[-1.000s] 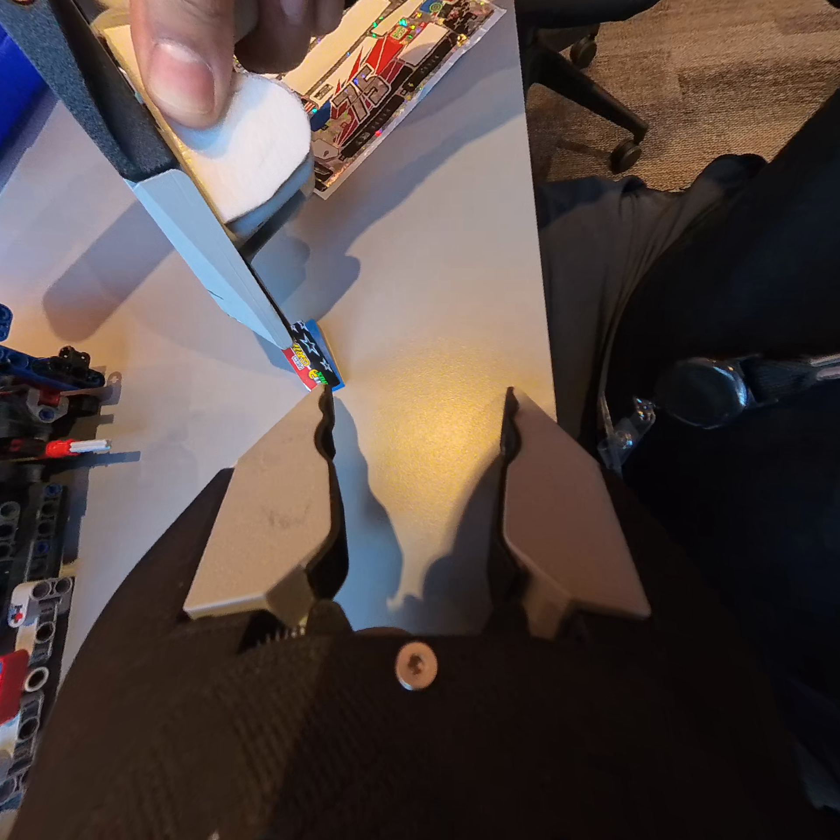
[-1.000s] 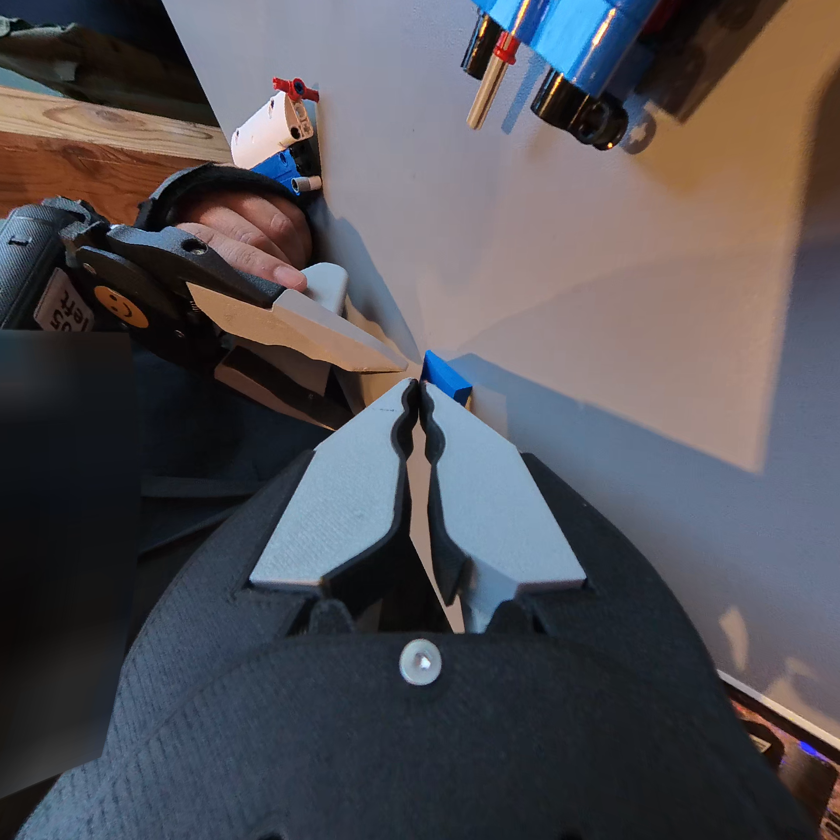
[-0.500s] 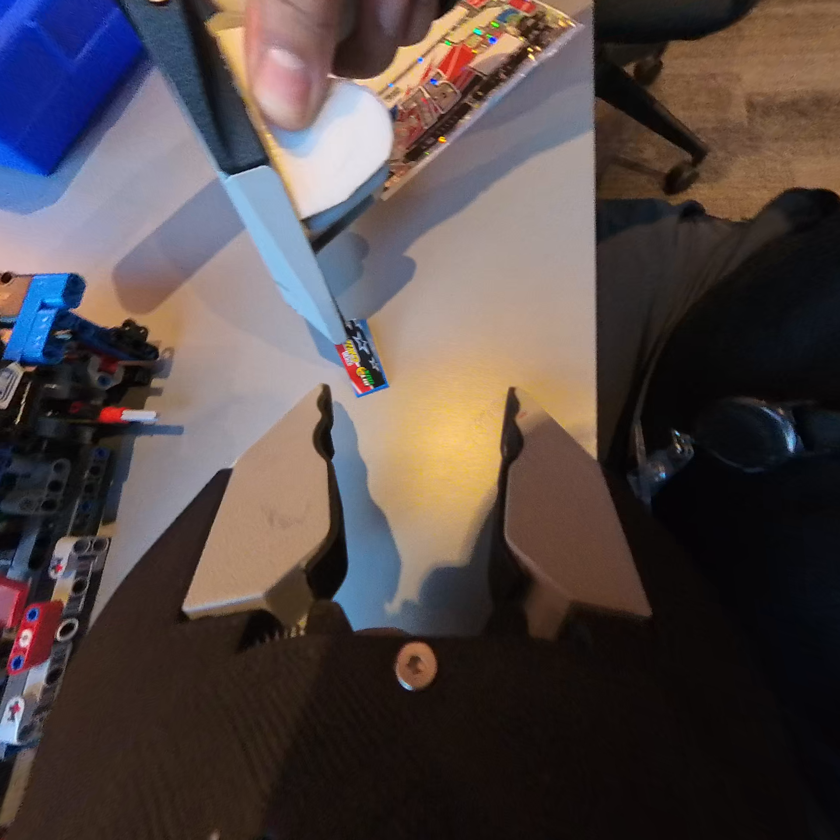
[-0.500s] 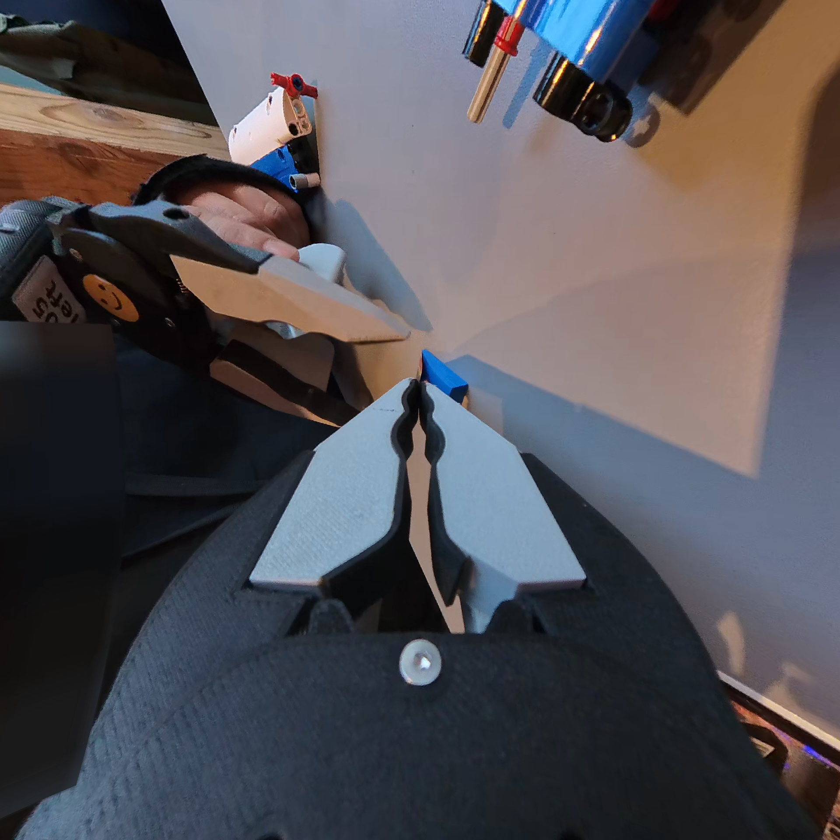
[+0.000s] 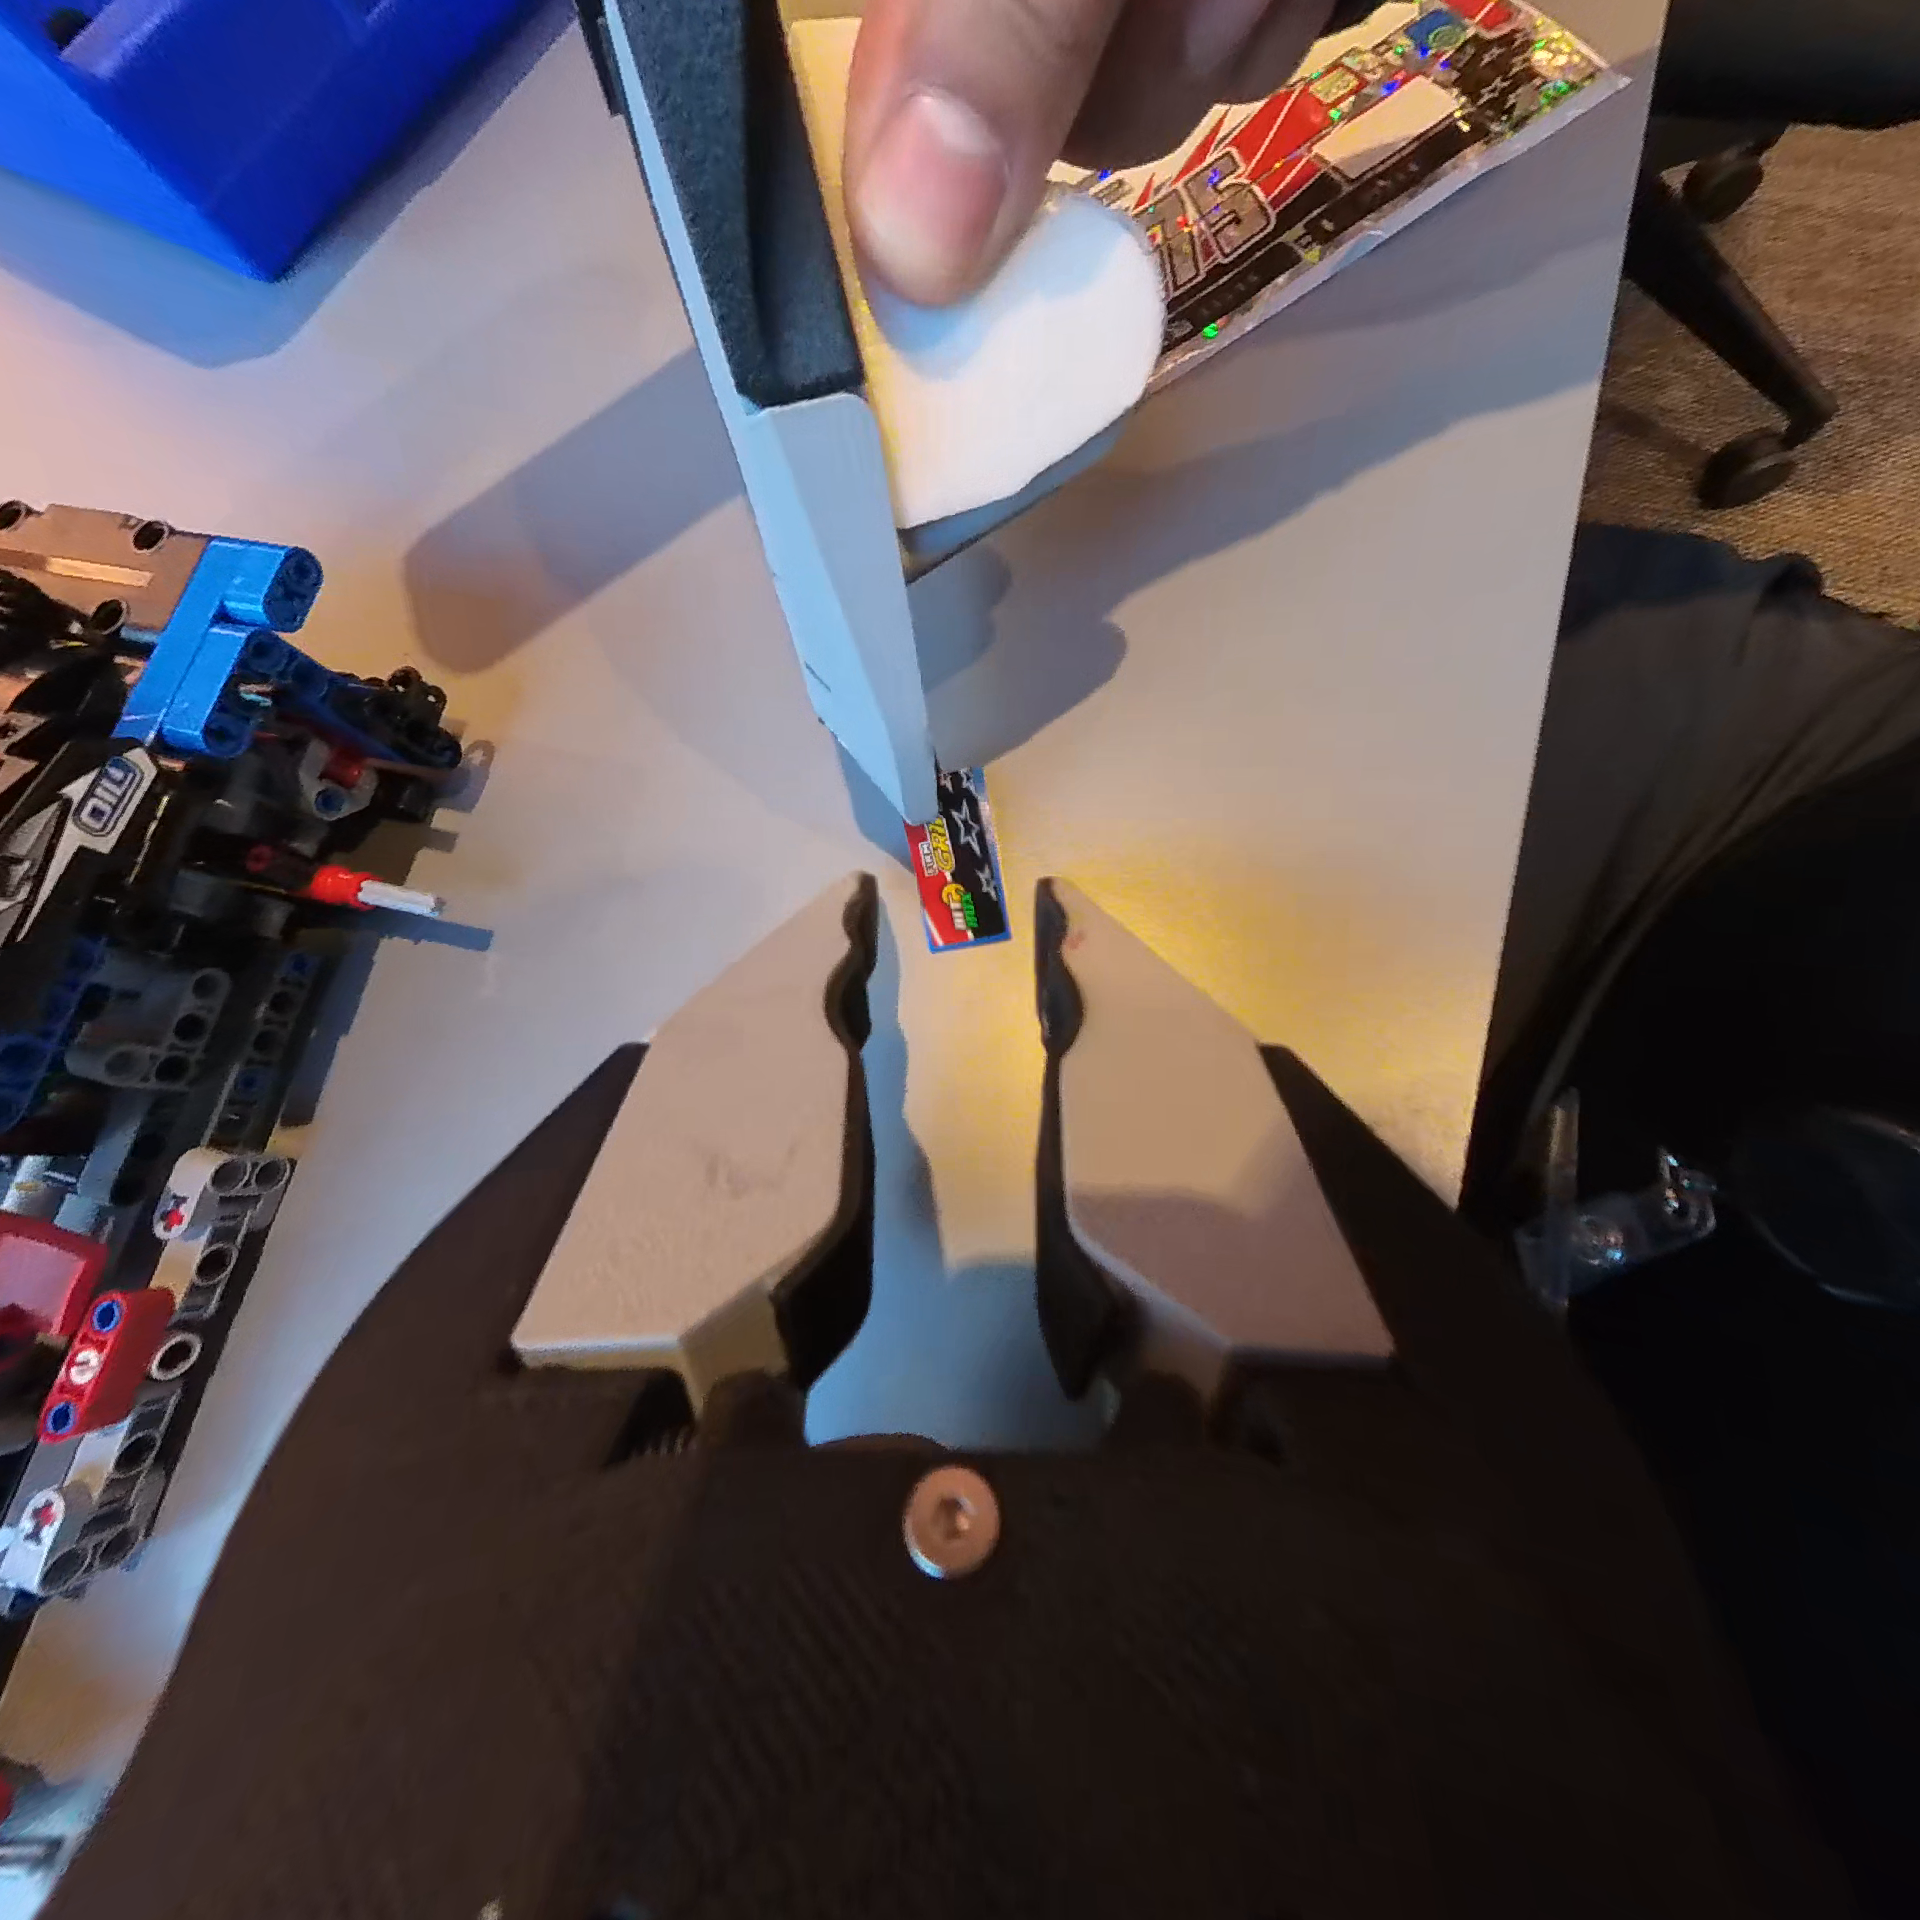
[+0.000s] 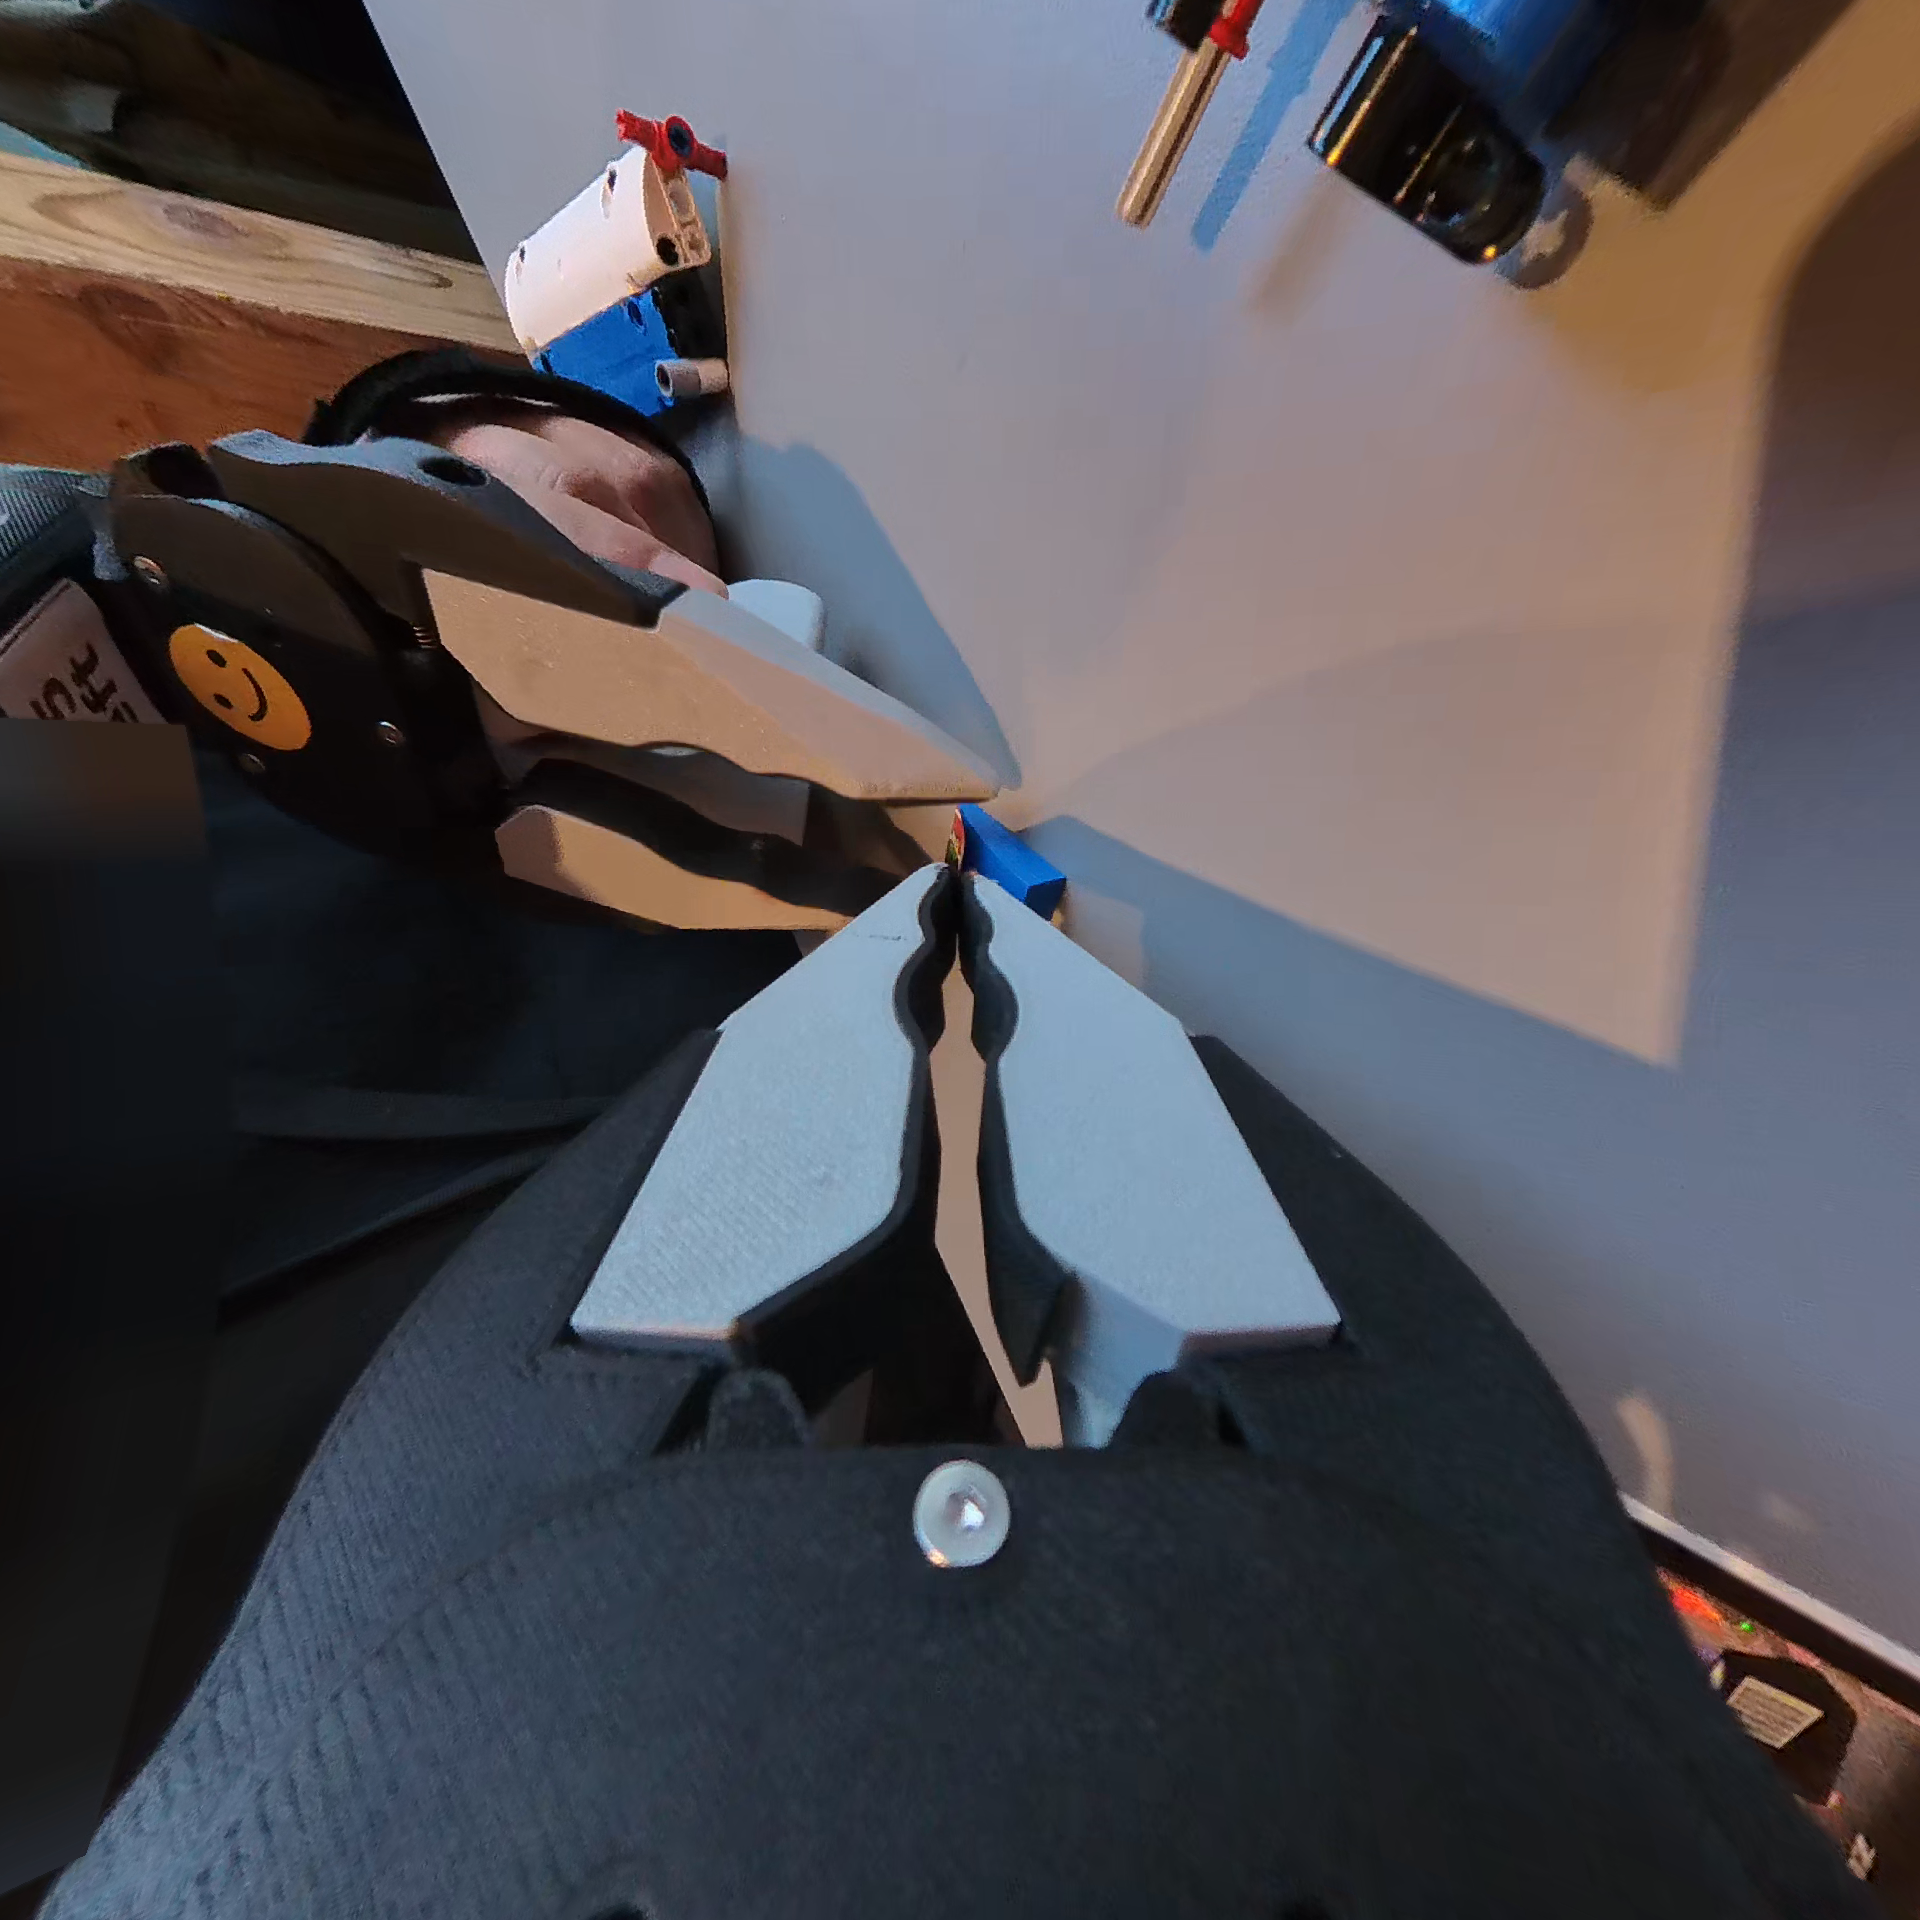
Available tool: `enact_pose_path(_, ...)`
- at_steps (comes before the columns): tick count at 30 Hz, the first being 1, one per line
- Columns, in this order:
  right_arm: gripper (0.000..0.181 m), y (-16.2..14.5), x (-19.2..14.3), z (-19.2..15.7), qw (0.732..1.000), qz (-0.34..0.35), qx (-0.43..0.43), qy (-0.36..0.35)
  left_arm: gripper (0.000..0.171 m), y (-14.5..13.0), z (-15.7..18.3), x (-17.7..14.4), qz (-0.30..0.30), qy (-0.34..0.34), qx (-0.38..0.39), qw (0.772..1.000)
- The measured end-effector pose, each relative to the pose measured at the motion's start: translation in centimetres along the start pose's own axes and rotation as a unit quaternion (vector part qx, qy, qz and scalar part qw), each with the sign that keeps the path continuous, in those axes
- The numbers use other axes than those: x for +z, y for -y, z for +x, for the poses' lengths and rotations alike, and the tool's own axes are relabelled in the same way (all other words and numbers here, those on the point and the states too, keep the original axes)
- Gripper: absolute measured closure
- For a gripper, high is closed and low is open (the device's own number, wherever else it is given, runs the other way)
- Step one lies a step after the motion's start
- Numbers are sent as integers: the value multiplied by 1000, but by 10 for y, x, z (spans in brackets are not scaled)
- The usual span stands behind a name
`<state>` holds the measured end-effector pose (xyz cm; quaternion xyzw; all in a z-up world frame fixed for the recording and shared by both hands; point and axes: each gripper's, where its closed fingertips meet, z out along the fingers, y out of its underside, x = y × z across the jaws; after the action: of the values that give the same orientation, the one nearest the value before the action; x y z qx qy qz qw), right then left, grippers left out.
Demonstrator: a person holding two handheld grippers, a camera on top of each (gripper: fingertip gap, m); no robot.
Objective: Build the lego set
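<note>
Right gripper: grey jaws pressed together at the tips, pinching one end of a small flat blue lego tile with a colourful sticker on its face. The tile sits on the grey tabletop, near the edge where a person in dark clothing sits. In the left wrist view the tile's long axis runs roughly toward and away from the camera, slightly tilted, the free end pointing at the gap between the left fingers. Left gripper: jaws parted, nothing between them, tips just short of the tile's near end, one on either side. In the right wrist view the left gripper shows side-on, its upper finger just above the tile. A thumb rests on the right gripper's white pad. The partly built blue, black and grey lego vehicle lies by the opposite edge; a blue plastic bin and a glittery sticker sheet lie farther off.
</note>
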<state>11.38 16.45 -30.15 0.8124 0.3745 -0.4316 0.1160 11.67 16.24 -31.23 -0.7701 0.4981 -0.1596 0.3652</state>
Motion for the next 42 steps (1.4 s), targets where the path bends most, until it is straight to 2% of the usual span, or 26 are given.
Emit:
enact_pose_path(9,181,-2,0,-1,1000,8,1,4,157,0,2,1,-2,-7,-12,1000)
enact_pose_path(17,181,-3,-1,0,1000,12,2,1,158,1,2,2,-3,-1,-16,1000)
enact_pose_path(23,181,-3,-1,4,1000,12,-9,-26,158,1,1,2,-3,23,-2,1000)
enact_pose_path(34,181,0,-1,7,987,9,-76,-142,158,0,-2,2,-5,24,-22,999)
enact_pose_path(42,181,2,-3,10,947,7,-154,-281,158,1,-4,3,-8,39,-42,998)
